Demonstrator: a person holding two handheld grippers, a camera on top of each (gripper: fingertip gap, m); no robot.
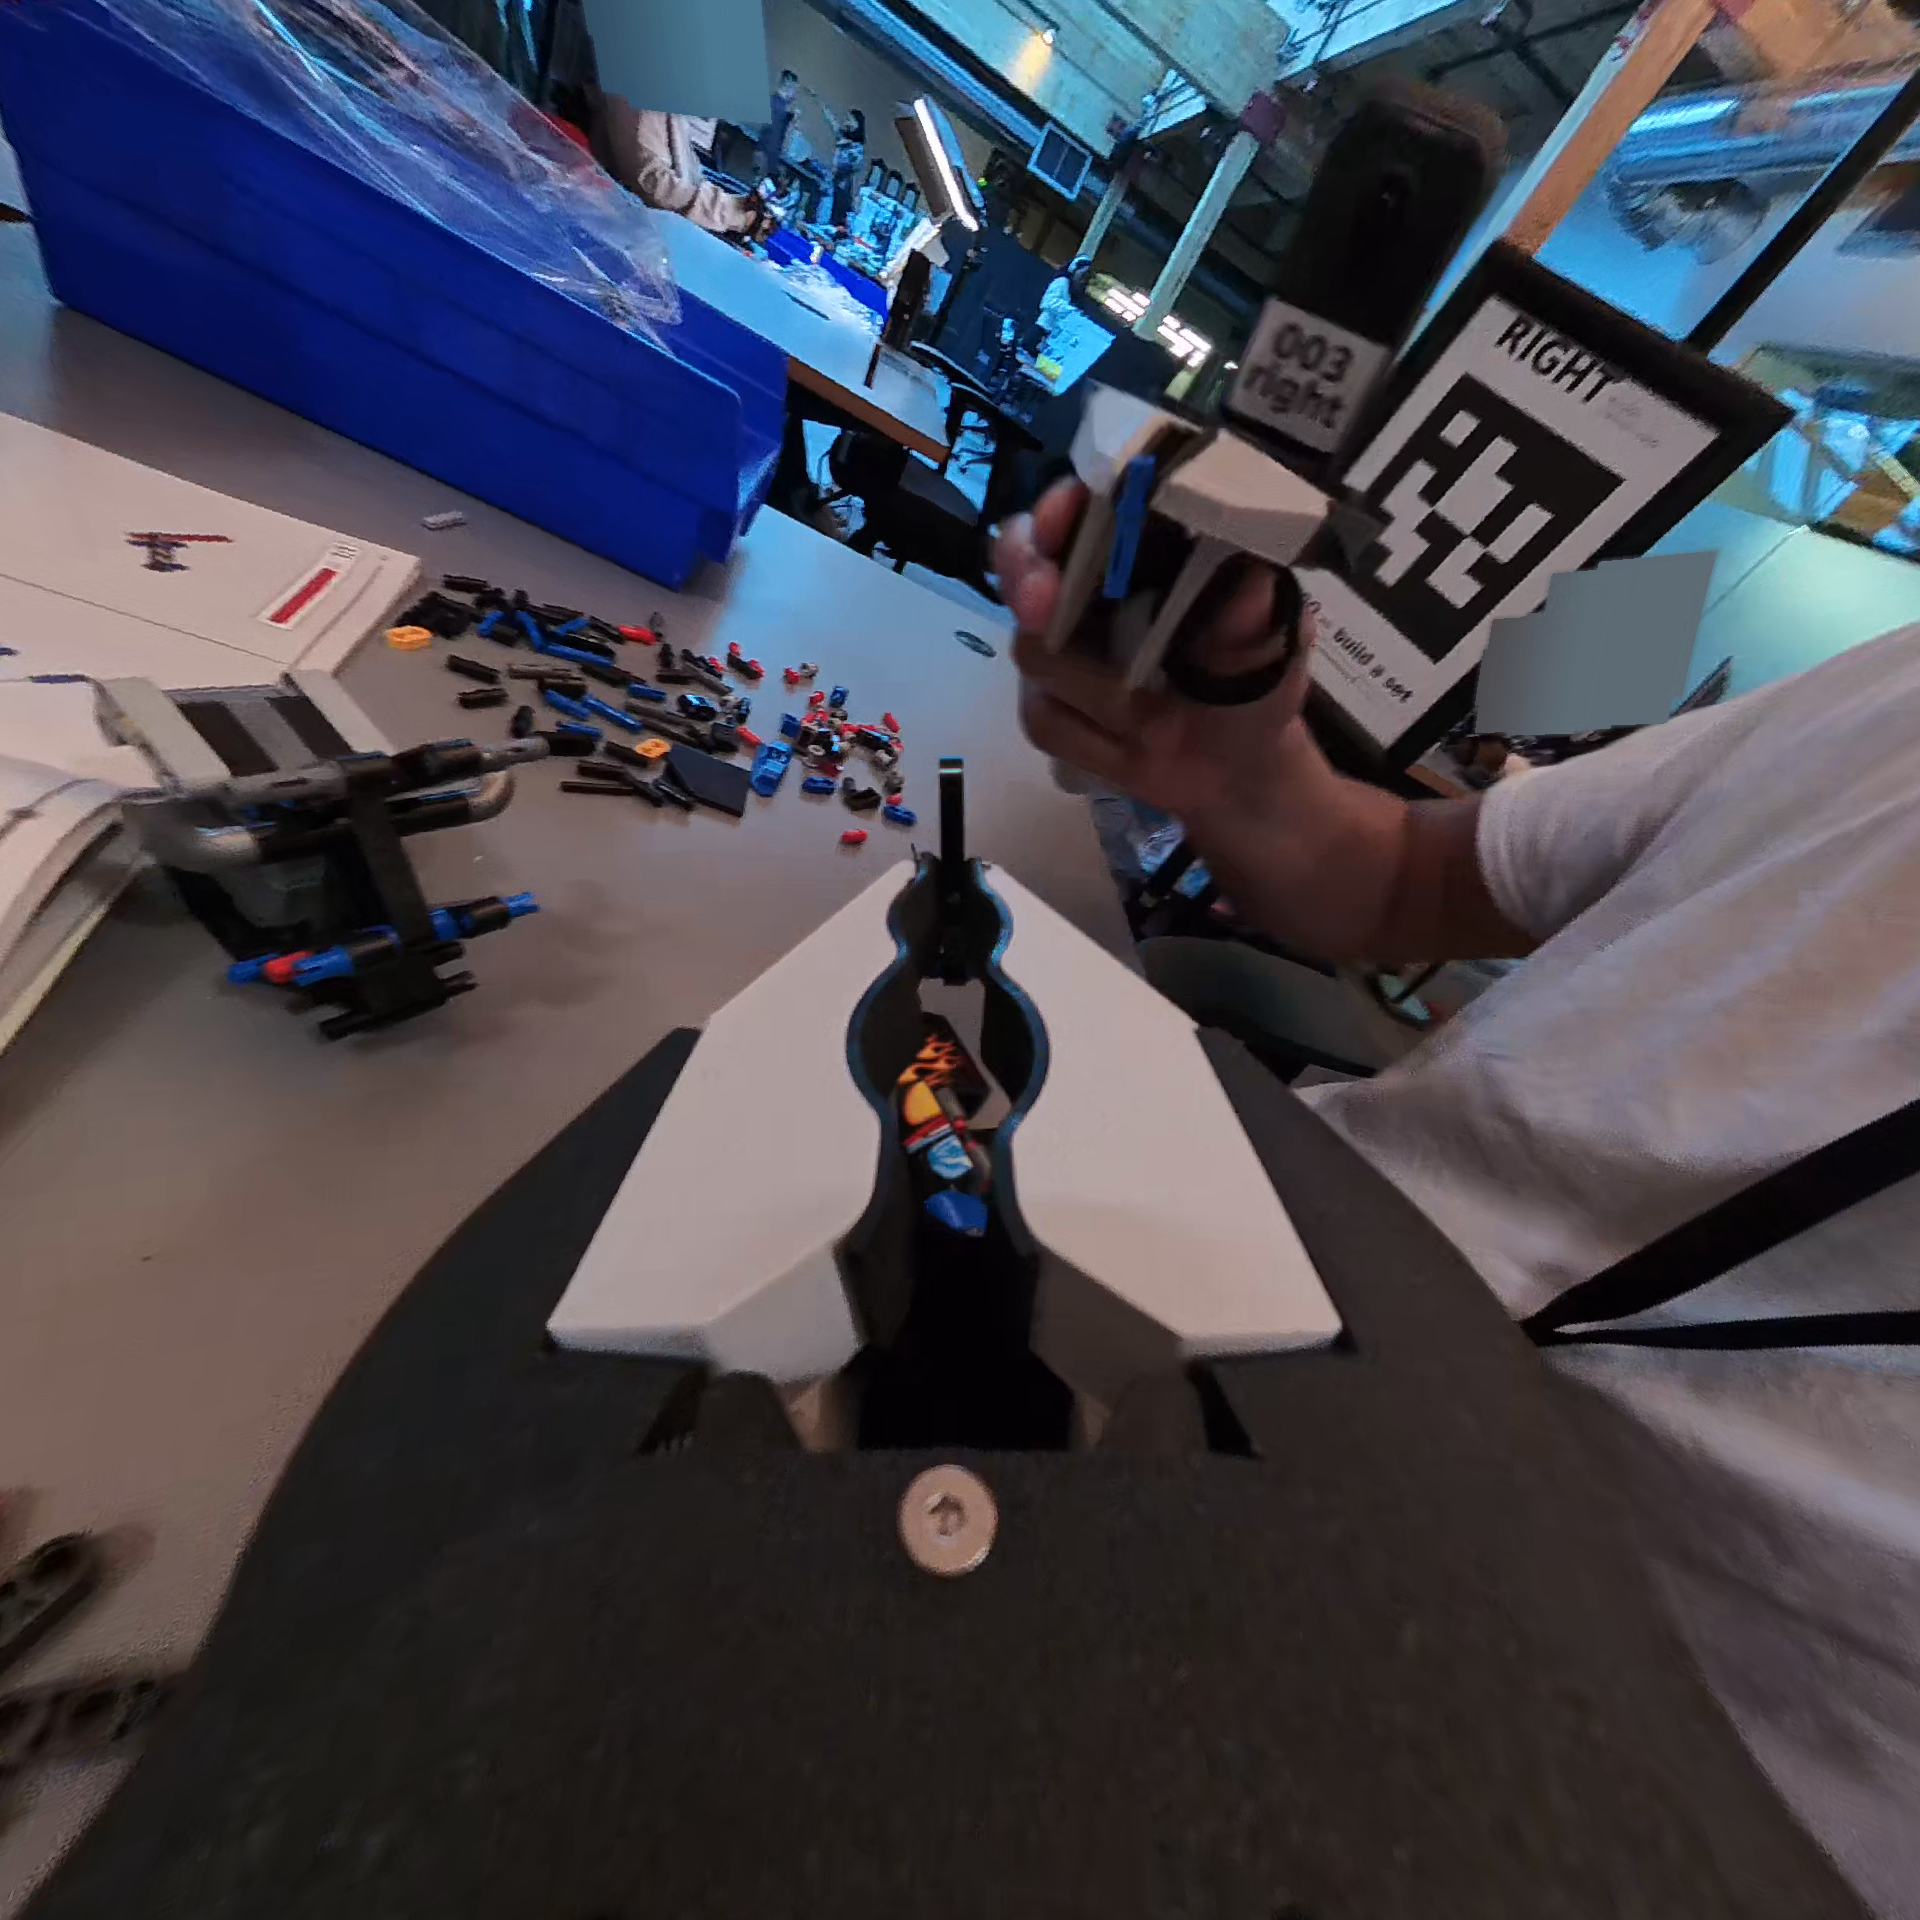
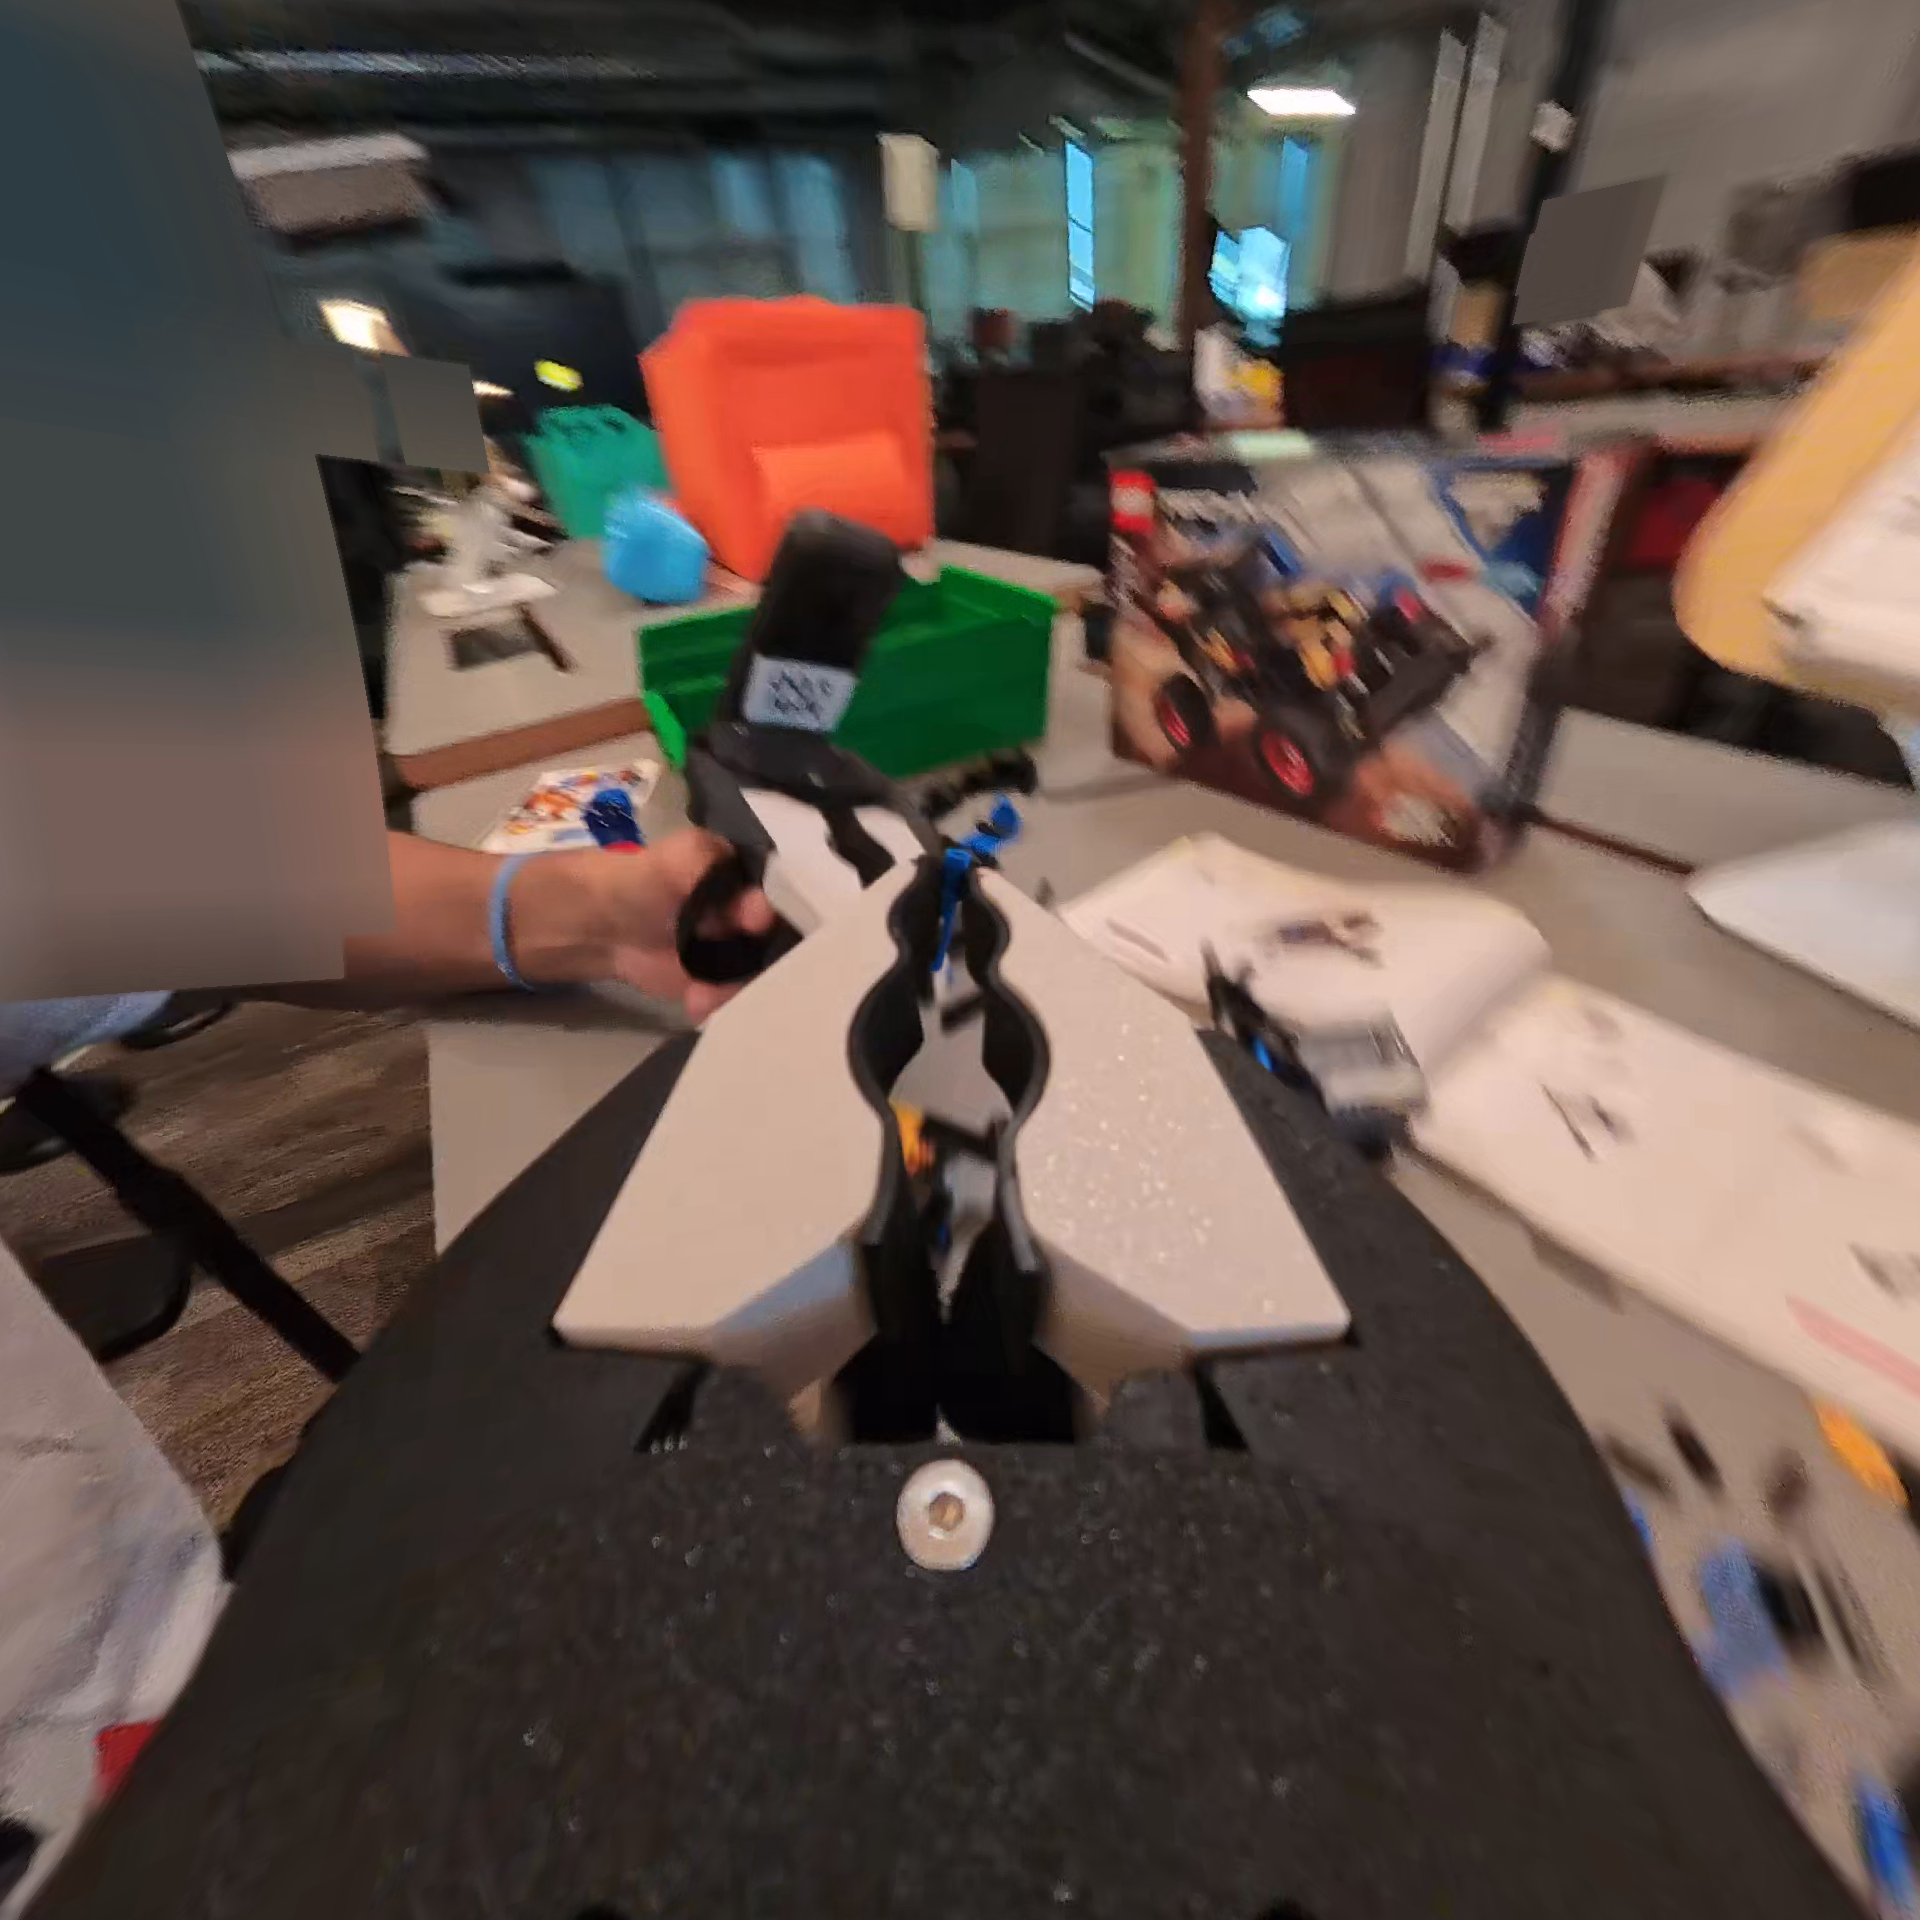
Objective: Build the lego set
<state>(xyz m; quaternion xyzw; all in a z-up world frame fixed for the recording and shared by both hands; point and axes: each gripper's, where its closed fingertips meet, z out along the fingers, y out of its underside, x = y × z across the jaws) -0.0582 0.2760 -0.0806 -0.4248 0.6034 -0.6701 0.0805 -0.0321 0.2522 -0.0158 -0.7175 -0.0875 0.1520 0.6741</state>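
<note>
Gripping: left tongs (image 1: 948, 883) clamped on black pin (image 1: 950, 805); right tongs (image 2: 951, 883) clamped on blue piece (image 2: 954, 883); partial model (image 1: 332, 883), loose parts (image 1: 707, 707) on desk (image 1: 312, 1195)

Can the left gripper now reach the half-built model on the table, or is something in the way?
Probably not yet: the left gripper is shut on a black piece. The table between it and the half-built model looks bare, so no obstacle, but its grip is occupied.
</note>
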